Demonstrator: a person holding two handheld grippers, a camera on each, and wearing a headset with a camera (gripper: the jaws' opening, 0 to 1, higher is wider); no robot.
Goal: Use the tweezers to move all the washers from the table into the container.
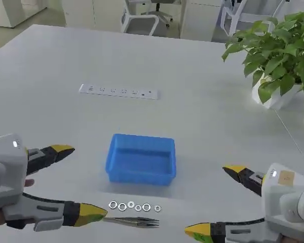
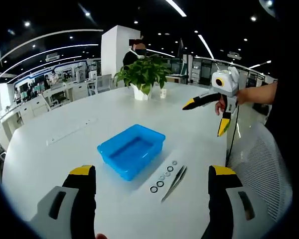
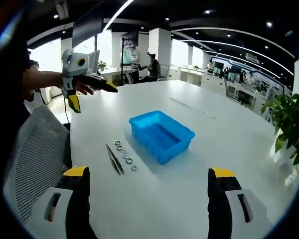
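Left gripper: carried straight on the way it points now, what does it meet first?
Probably bare table just beyond the blue container, after passing above the washers and tweezers. Height is unclear, so the container's corner is possible.

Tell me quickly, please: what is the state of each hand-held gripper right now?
Left hand-held gripper: open, holding nothing.
Right hand-held gripper: open, holding nothing.

Blue container (image 1: 141,158), silver washers (image 1: 135,206), white table (image 1: 202,126), yellow-tipped tools.
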